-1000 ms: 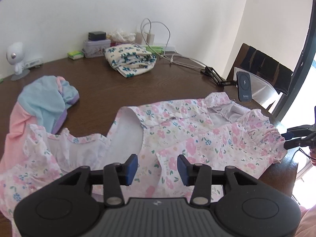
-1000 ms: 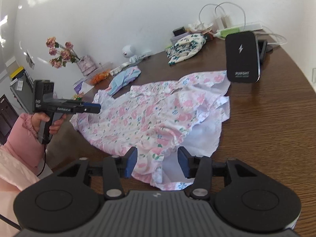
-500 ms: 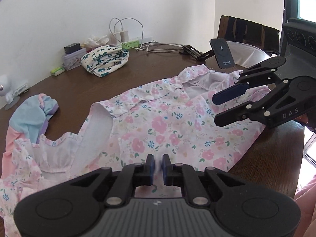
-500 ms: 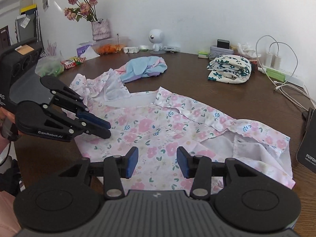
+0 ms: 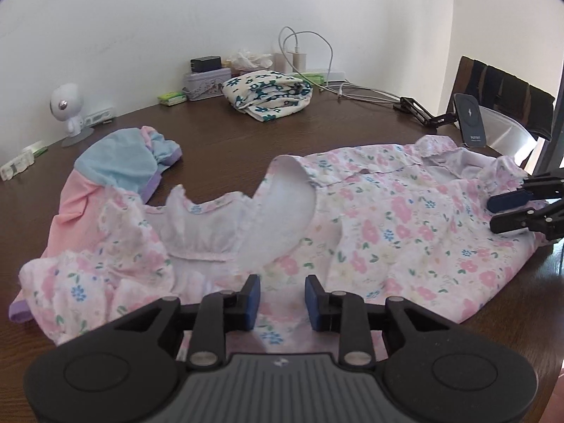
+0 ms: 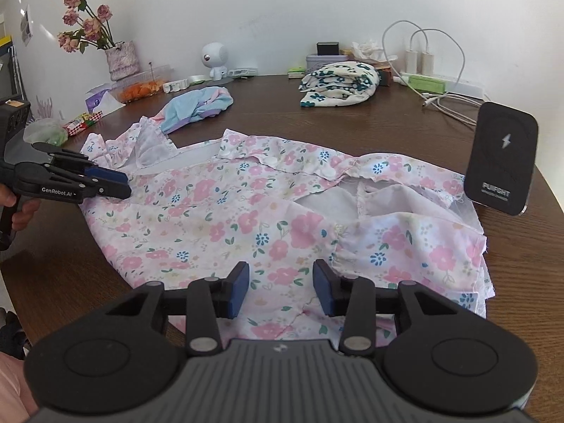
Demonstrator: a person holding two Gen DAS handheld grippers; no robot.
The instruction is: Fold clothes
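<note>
Clothes lay on a dark brown wooden table (image 5: 225,141). Nearest both grippers was a pink flowered dress (image 5: 405,225), spread out across the near part of the table with its white lining turned up in places. Under its far left end a blue and pink garment (image 5: 120,162) lay bunched, partly covered by the dress. Farther back sat a folded bundle of cream cloth with dark blue flowers (image 5: 268,93).

The left gripper (image 5: 282,298) hovered over the near edge of the dress, pointing down at it. Its jaws had just been opening and stood apart, with flowered cloth seen between the pads but not pinched. The right gripper (image 6: 281,287) hung over the other end of the dress, its jaws slowly closing yet with a clear gap, nothing pressed between them. In the right wrist view the left gripper showed from the side at the left edge, held by a hand (image 6: 21,208), its blue tips just above the dress hem.

A black phone charger stand (image 6: 500,158) stood on the table just beside the dress. Along the wall were a small white robot figure (image 6: 215,58), a vase of dried roses (image 6: 121,58), a tin box (image 5: 204,84) and white charging cables (image 5: 356,88).
</note>
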